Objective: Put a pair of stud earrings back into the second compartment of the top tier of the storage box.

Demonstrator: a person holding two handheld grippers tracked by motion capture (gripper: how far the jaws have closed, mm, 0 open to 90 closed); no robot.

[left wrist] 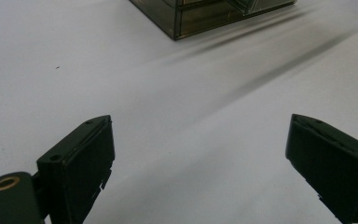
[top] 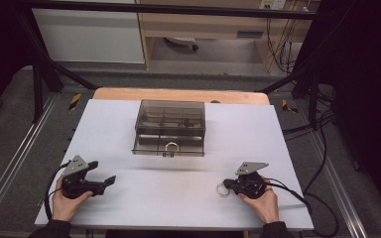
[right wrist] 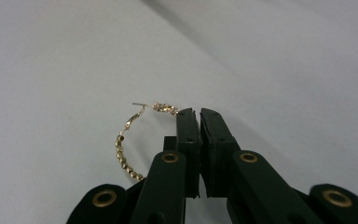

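A gold beaded hoop earring (right wrist: pixel 121 149) lies on the white table (top: pixel 144 193) at the front right. My right gripper (right wrist: pixel 199 112) is shut, pads pressed together, with the hoop's far side caught at their tips; the rest of the hoop sticks out to their left. From above, the earring (top: pixel 222 190) sits just left of the right gripper (top: pixel 227 185), which a hand holds low on the table. My left gripper (top: pixel 103 171) rests at the front left, open wide, and nothing lies between its jaws (left wrist: pixel 200 154).
A smoky see-through drawer box (top: pixel 168 116) stands at the table's middle back, its lower drawer pulled toward me with another gold hoop (top: pixel 171 146) inside. Its corner (left wrist: pixel 186 23) shows ahead of the left gripper. Cables trail off both grippers at the front edge.
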